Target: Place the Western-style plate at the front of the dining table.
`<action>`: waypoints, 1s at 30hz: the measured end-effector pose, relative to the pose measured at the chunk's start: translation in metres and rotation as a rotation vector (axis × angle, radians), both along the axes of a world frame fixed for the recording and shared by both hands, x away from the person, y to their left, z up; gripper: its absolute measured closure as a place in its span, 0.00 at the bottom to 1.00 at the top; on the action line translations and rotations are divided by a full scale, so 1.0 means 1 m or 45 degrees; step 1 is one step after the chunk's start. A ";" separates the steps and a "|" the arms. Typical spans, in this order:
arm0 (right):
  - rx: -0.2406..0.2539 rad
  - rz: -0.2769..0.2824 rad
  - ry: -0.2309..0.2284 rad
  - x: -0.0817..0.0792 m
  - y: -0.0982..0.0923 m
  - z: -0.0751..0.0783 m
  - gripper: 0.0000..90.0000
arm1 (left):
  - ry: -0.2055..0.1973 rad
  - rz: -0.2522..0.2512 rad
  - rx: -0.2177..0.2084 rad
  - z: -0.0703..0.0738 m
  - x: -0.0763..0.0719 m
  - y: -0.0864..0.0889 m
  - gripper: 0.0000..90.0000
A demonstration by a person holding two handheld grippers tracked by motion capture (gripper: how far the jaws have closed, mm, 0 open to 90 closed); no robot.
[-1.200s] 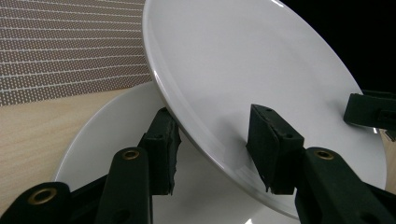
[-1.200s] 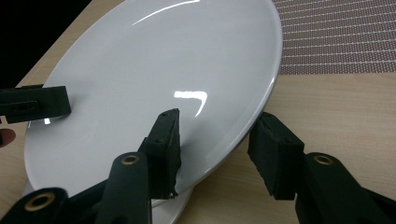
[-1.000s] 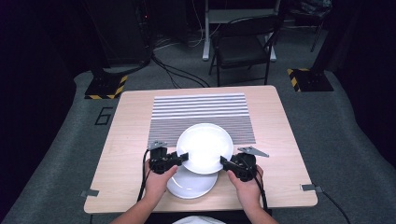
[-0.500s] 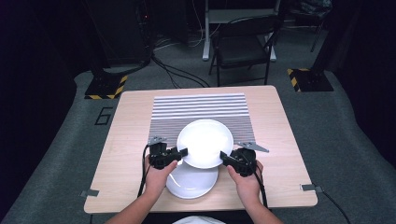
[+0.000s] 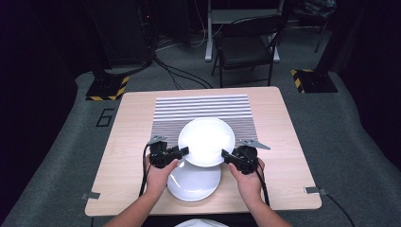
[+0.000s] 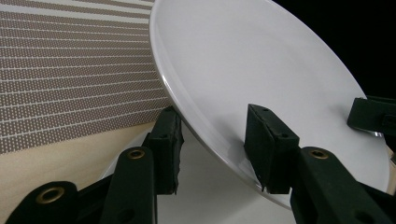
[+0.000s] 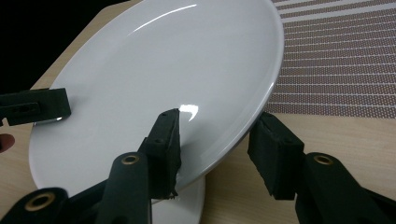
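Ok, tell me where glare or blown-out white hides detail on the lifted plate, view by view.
High view: the lifted plate is blown out white, rim detail lost. Right gripper view: bright glint by the inner jaw, streak near the far rim. Left gripper view: evenly lit, soft sheen at the rim.

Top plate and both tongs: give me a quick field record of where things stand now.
top plate: lifted, tilted, over mat's near edge
left tongs: jaws straddle its left rim
right tongs: jaws straddle its right rim
bottom plate: flat on table, partly under top plate
mat: striped, mid-table
table: wood
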State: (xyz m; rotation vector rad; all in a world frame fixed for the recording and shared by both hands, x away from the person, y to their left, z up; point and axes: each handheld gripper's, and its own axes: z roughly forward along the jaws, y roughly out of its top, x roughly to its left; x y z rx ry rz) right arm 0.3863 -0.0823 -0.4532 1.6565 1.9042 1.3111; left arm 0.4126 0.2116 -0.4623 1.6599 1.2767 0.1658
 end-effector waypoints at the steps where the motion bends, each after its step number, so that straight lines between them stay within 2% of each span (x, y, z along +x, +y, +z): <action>1: 0.005 -0.002 0.003 0.000 0.001 0.000 0.59 | -0.003 0.003 0.001 0.000 0.001 0.000 0.63; 18: -0.002 0.003 -0.012 0.013 0.005 0.004 0.59 | -0.018 0.030 0.004 0.005 0.011 0.004 0.65; 30: -0.022 0.006 -0.009 0.023 0.009 0.006 0.59 | -0.027 0.049 0.025 0.008 0.017 0.006 0.66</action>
